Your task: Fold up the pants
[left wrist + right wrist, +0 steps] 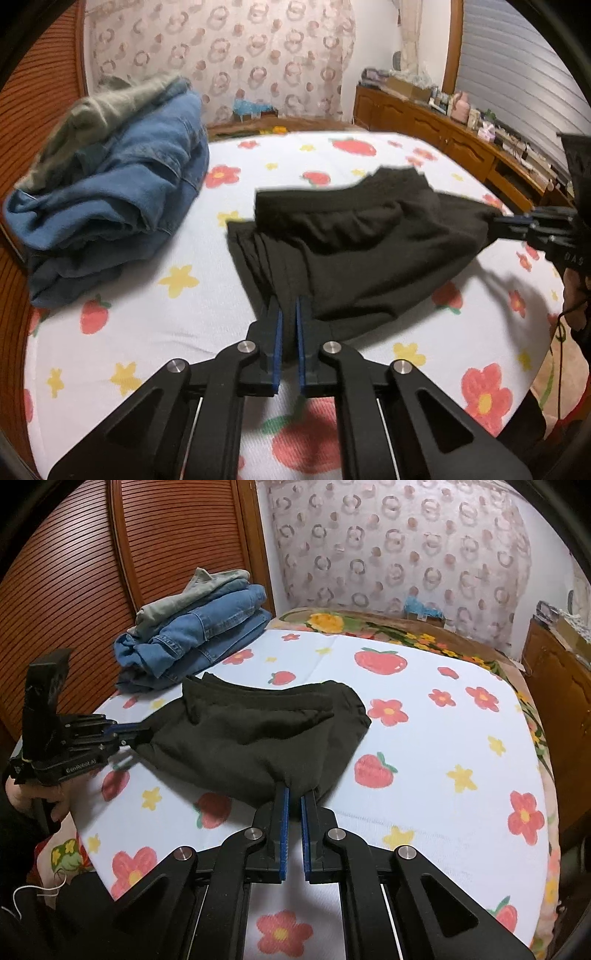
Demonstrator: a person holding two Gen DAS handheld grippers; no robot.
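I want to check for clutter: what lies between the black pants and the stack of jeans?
Only bare flowered sheet lies between black pants and stack of jeans; the left wrist view shows it.

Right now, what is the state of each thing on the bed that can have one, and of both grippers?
Black pants: partly folded, near edge held at two places.
Left gripper: jaws shut on the black pants.
Right gripper: jaws shut on the black pants.
Blue jeans: folded, stacked near the wooden wall.
Grey-green garment: folded, lying on top of the blue jeans.
Floral sheet: spread flat over the bed.
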